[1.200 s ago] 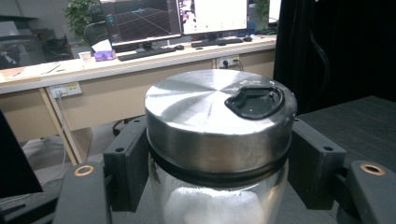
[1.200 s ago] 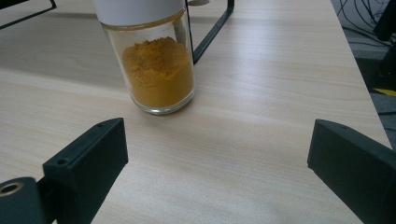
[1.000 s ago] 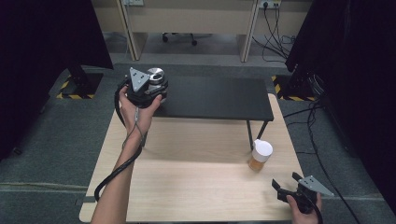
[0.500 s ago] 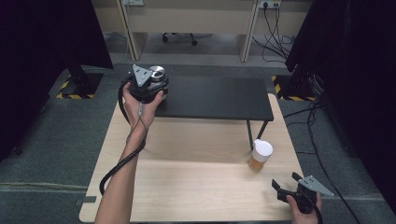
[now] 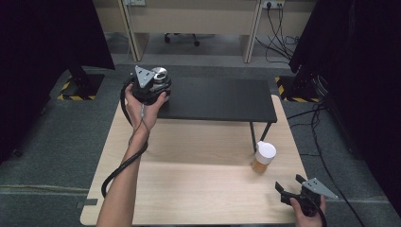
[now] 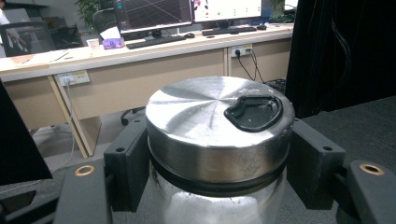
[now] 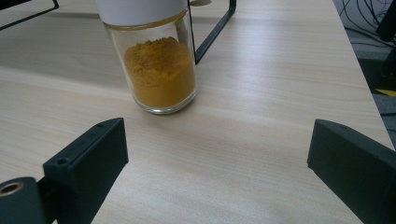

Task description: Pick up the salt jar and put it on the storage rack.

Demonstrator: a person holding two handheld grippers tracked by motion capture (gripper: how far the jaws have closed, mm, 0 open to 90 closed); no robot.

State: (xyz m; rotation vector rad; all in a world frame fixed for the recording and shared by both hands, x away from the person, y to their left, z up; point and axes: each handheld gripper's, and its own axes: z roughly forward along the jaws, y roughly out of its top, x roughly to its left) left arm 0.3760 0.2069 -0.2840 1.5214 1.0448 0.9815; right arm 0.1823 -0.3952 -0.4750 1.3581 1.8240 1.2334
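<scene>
Over the last second the left tool [image 5: 150, 87] has edged a little farther out along the left end of the black shelf [image 5: 222, 99], carrying the steel-lidded jar [image 6: 219, 135] with it; the shift is small, and the forearm now stretches straighter up the bench [image 5: 189, 189]. In the left gripper view the jaws press on both sides of the jar just under its brushed lid, so the grip looks firm, and the glass body drops out of sight below. From above, the jar's lid [image 5: 159, 74] shows just beyond the tool's grey plate, over the shelf's left corner; whether its base already rests on the shelf cannot be told. My reading is that the jar is being placed on the shelf and the placing is close to done, with release the likely remaining step. The right tool [image 5: 289, 187] has not moved: it rests at the bench's near right corner, jaws spread wide and empty, pointed at the spice jar [image 7: 156, 60] of orange powder, which stands near the shelf's right leg [image 7: 212, 30], apart from the jaws.
</scene>
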